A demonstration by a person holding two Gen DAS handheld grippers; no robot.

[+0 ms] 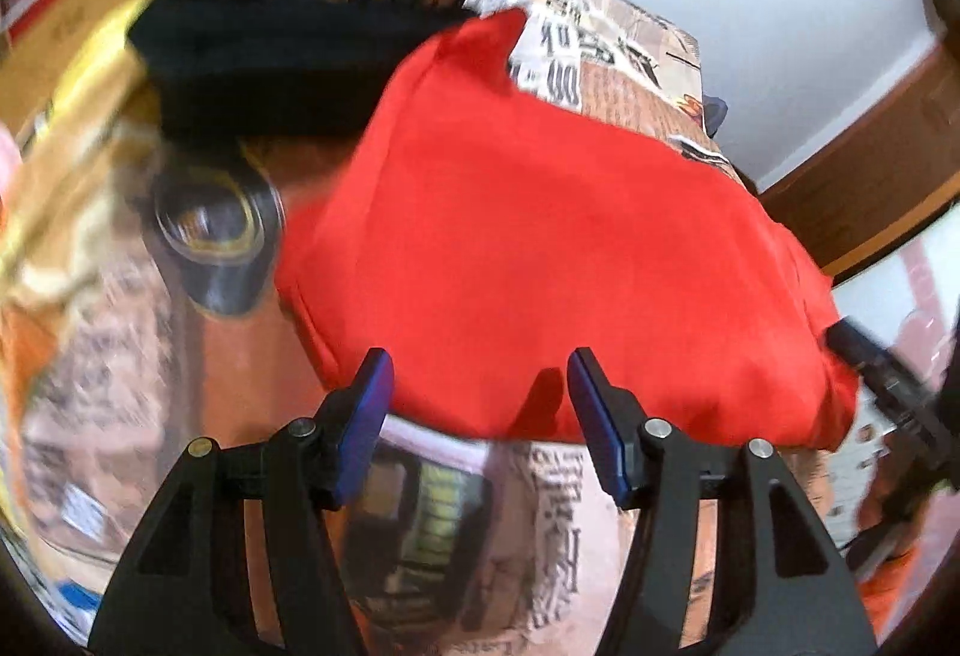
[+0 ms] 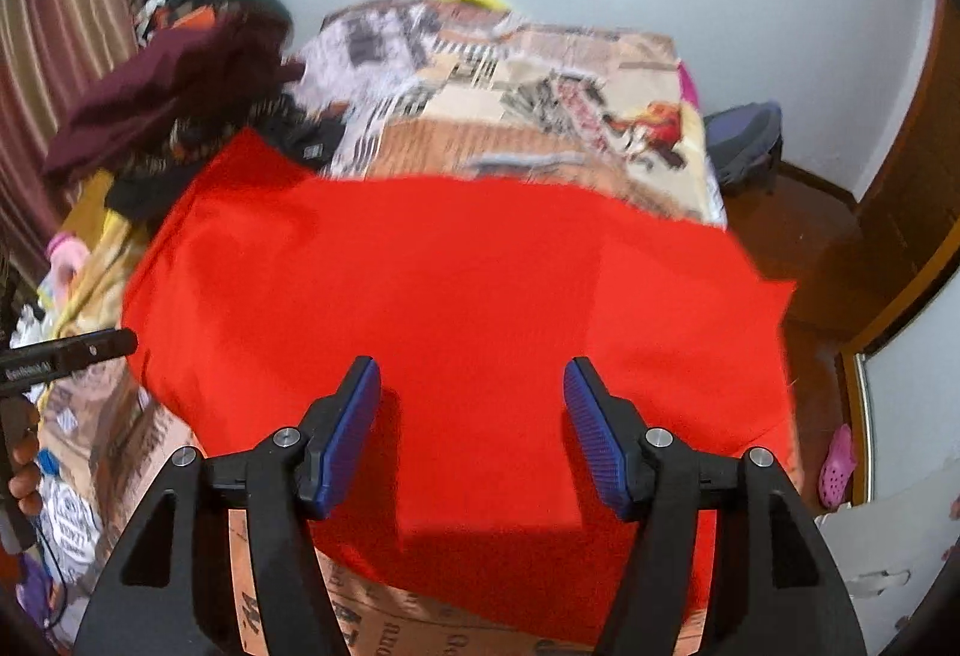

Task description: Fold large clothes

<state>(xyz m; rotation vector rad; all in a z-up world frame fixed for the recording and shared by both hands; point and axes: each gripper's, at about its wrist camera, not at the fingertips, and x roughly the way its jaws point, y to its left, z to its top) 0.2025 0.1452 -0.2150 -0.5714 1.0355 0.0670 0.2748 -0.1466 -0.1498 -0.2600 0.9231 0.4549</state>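
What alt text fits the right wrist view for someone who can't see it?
The right gripper hangs open over a red garment spread flat on a patterned bedspread, nothing between its fingers. Dark clothes are piled far left.

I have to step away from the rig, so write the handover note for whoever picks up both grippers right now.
Left gripper: open, nothing between the pads, over the near edge of the red garment.
Right gripper: open, empty, above the same red garment.
Red garment lies spread fairly flat on the patterned bedspread. More clothes, including a maroon piece, are heaped at the far left of the bed.
Done: how many folds are in, I cannot tell.
Left: finish folding red garment, then the pile.
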